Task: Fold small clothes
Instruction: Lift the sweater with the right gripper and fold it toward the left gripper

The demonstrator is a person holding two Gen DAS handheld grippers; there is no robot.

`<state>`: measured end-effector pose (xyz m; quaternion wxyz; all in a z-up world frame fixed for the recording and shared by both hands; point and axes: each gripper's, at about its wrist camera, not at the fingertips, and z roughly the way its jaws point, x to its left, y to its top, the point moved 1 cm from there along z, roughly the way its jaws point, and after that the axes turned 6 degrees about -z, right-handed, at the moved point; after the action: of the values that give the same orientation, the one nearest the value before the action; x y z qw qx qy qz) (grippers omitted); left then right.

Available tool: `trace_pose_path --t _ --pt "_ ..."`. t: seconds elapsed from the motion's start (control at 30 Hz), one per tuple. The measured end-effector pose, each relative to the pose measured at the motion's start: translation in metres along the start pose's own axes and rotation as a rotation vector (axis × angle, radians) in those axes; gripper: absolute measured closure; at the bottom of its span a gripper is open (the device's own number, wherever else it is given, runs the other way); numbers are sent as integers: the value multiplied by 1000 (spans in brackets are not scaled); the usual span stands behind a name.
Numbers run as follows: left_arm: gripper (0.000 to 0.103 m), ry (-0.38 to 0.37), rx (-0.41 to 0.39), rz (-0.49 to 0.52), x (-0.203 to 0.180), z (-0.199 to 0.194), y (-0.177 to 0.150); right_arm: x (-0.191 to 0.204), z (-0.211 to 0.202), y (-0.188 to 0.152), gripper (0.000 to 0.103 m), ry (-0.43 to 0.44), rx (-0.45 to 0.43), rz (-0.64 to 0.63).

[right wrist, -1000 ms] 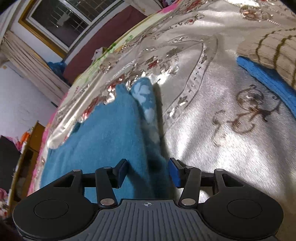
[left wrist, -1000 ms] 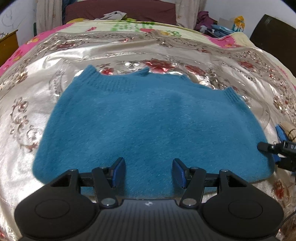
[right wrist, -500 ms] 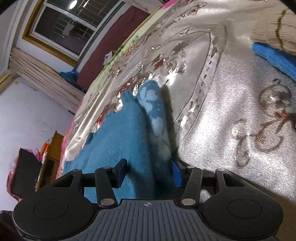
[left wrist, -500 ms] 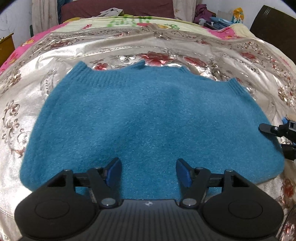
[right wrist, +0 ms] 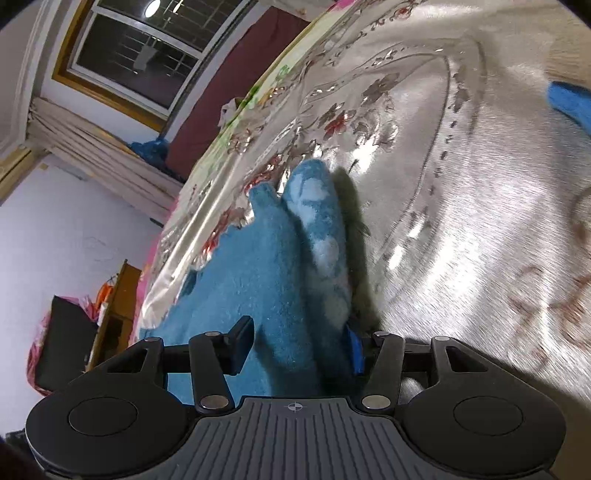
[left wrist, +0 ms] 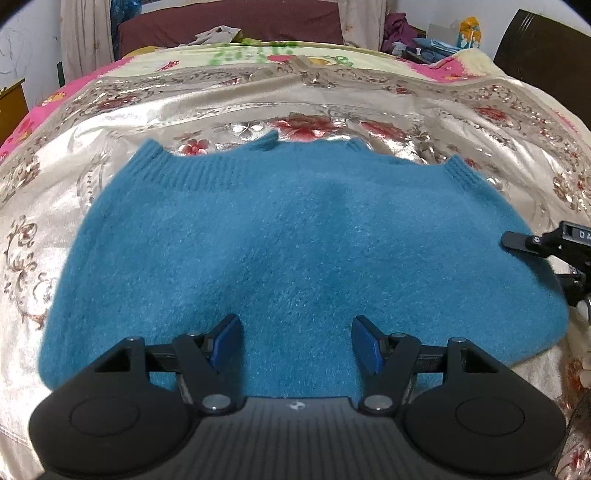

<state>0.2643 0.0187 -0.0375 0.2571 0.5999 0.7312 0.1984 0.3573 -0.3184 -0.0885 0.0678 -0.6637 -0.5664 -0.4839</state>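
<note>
A teal knitted sweater [left wrist: 295,236] lies flat on the shiny floral bedspread [left wrist: 258,99], its ribbed band toward the far side. My left gripper [left wrist: 295,334] hovers open over the sweater's near edge, and its pads touch nothing. My right gripper [right wrist: 299,332] is open at the sweater's right edge. There a folded ridge of the sweater [right wrist: 266,266], teal with pale patches, runs between its fingers; the right pad is close against the cloth and the left pad stands apart. The right gripper [left wrist: 543,269] also shows at the right edge of the left wrist view.
Another blue garment [right wrist: 569,101] lies on the bedspread [right wrist: 461,221] to the far right. A dark headboard [left wrist: 543,48] and loose clothes [left wrist: 218,35] mark the bed's far end. A wooden cabinet [right wrist: 118,306] stands beside the bed under a window.
My left gripper's jaws have spread a little wider over the sweater. My right gripper has rolled and slid lower along the sweater's right edge, so more cloth lies between its fingers.
</note>
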Motion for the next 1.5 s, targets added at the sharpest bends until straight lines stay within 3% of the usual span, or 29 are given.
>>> trace_pose_path --t 0.13,0.27,0.53,0.57,0.63,0.77,0.9,1.07,1.13,1.27,1.3,1.5 --pt "34 8 -1 11 -6 5 3 -3 -1 3 51 37 -1 29" --pt "33 3 -4 24 -6 8 4 -10 -12 3 51 129 12 66" --pt "31 -2 7 45 -7 11 5 1 30 28 52 66 67 1" --pt "31 -2 8 44 -7 11 5 5 32 28 54 47 70 -19" --pt "31 -5 4 40 -6 10 6 7 29 25 69 30 65 -20" --pt "31 3 -5 48 -6 12 4 2 10 16 74 135 45 110" --pt "31 15 -48 75 -10 6 -1 21 -4 11 75 133 53 101" --pt "31 20 -189 135 -16 -5 0 49 -12 19 75 155 43 128" --pt "31 14 -232 108 -12 0 13 67 -15 22 75 152 36 103" --pt "30 42 -204 120 0 25 34 98 -11 26 75 137 38 110" --pt "30 26 -178 119 4 30 34 105 -8 27 75 140 40 114" --pt "30 -42 -193 74 29 20 23 165 17 15 75 162 50 127"
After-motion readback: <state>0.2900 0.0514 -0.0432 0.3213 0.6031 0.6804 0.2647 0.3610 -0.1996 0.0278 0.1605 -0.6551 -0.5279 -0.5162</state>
